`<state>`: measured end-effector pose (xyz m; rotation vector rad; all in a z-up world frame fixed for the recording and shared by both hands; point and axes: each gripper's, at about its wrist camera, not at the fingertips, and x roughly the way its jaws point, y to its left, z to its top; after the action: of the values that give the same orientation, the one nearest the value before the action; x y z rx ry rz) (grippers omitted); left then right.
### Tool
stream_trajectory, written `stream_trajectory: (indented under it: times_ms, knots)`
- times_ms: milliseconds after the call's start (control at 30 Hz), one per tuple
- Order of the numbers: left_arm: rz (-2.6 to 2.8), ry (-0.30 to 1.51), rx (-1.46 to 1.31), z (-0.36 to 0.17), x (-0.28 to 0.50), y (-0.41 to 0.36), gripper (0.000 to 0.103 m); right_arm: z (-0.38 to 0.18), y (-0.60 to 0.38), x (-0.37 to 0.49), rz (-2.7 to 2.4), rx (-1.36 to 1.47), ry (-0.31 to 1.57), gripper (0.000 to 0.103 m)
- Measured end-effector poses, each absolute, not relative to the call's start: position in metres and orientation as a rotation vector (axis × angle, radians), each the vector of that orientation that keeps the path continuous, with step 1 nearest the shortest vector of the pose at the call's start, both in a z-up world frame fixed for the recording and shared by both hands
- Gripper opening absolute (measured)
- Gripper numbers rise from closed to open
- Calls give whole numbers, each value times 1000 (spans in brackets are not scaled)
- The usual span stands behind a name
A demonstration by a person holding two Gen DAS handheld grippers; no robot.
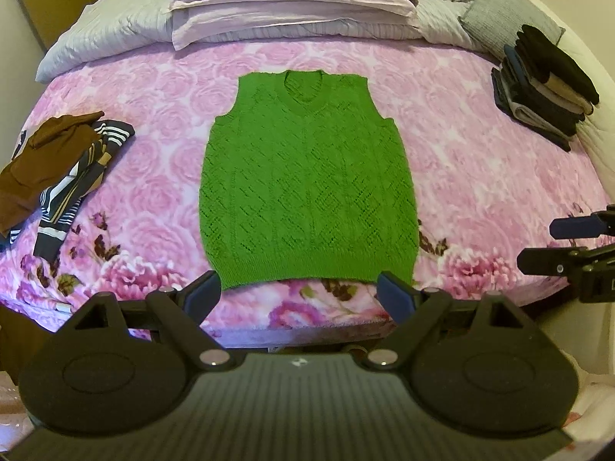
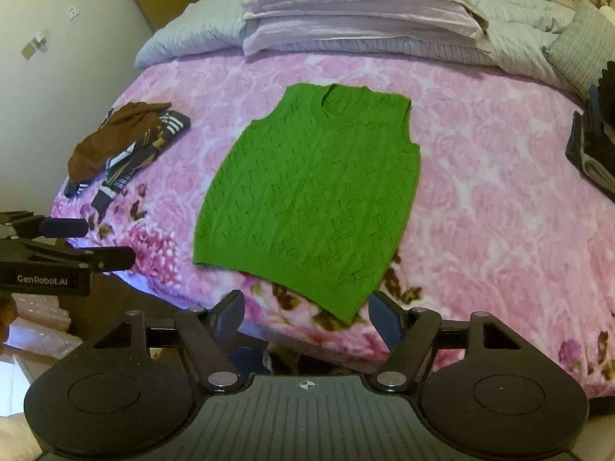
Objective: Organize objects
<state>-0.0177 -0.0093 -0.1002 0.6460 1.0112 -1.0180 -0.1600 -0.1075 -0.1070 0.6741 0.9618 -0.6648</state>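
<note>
Both your grippers, left gripper (image 1: pixel 298 294) and right gripper (image 2: pixel 305 313), stand wide apart and hold nothing. Beyond them the green vest (image 1: pixel 307 188) lies flat on the pink blanket (image 1: pixel 480 161). It seems soft and light, probably loose-knit; take it at the hem corners.
</note>
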Motion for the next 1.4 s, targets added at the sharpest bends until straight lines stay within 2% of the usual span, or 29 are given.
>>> stream_trajectory:
  times_ms: [1400]
  knots:
    - [-1015,1002,652,-101,-14,-24,86,-111,-123,-146,-648,635,974,68]
